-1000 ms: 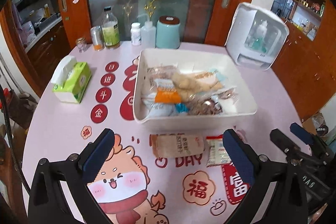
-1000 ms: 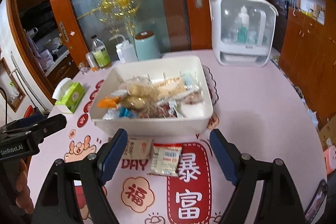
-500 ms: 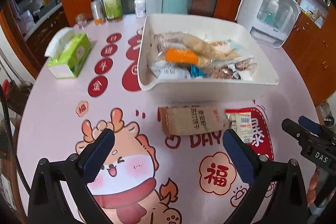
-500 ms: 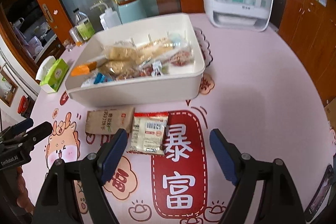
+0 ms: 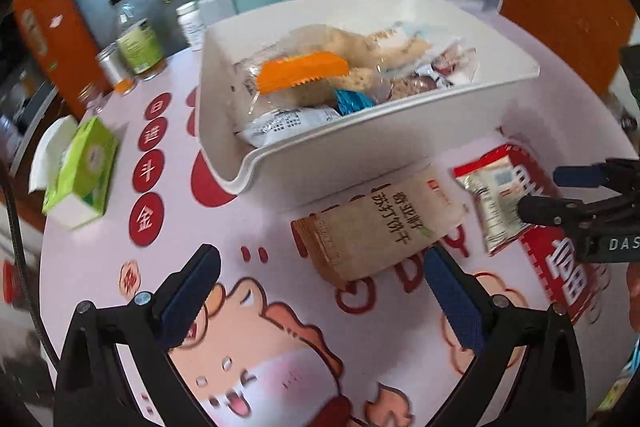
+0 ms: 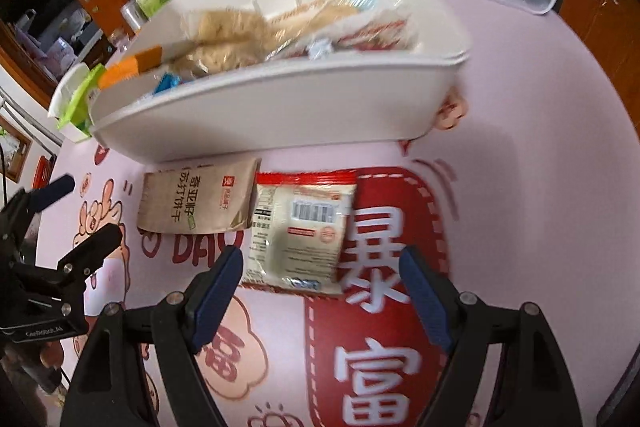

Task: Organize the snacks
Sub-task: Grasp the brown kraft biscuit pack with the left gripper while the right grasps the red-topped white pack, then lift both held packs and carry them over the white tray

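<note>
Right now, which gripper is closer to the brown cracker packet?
Left. The left gripper opens just short of the brown cracker packet; the right gripper faces the red-edged packet beside it.

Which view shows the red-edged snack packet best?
The right wrist view: the packet lies whole and centred ahead of the open fingers, barcode readable. The left wrist view shows it at the right edge, blurred, partly behind the right hand-held gripper.

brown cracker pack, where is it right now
The brown cracker pack lies flat on the table, just in front of the white bin. In the right wrist view it sits immediately left of the red-edged snack packet.
</note>
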Demonstrator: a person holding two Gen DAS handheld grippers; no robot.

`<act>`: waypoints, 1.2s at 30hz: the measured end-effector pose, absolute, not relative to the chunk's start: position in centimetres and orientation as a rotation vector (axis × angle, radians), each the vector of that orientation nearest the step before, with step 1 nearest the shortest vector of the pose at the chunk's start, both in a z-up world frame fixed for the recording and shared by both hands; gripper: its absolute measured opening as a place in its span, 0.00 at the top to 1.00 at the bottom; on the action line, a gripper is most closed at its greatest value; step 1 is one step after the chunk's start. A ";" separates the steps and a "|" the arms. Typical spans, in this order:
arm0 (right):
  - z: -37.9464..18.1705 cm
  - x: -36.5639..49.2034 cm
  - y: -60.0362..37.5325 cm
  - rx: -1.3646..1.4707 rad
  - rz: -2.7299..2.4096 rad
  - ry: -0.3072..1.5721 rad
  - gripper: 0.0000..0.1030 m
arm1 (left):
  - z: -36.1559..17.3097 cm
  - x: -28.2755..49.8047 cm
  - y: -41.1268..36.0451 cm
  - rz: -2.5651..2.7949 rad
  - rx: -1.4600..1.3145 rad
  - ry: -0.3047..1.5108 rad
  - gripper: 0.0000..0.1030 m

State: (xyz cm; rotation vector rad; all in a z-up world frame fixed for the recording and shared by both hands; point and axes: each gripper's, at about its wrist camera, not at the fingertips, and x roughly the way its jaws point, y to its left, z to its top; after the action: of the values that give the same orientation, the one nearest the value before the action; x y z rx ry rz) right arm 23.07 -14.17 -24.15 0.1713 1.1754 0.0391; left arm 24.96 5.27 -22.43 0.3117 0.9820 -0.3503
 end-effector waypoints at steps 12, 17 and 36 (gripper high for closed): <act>-25.8 23.9 -13.1 0.141 0.010 1.185 0.51 | -24.5 26.0 2.9 -0.541 0.471 0.943 0.03; -25.7 22.7 -14.9 0.177 -0.032 1.173 0.51 | -25.7 26.1 1.1 -0.591 0.544 0.928 0.04; -26.2 20.7 -18.4 0.259 -0.101 1.153 0.51 | -27.5 29.0 -2.3 -0.678 0.547 1.054 0.34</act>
State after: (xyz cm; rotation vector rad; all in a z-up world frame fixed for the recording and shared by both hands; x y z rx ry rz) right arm 20.71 -18.41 -26.22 0.2591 1.1527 -0.1008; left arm 29.02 -2.30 -27.46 0.5466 1.0536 -0.6778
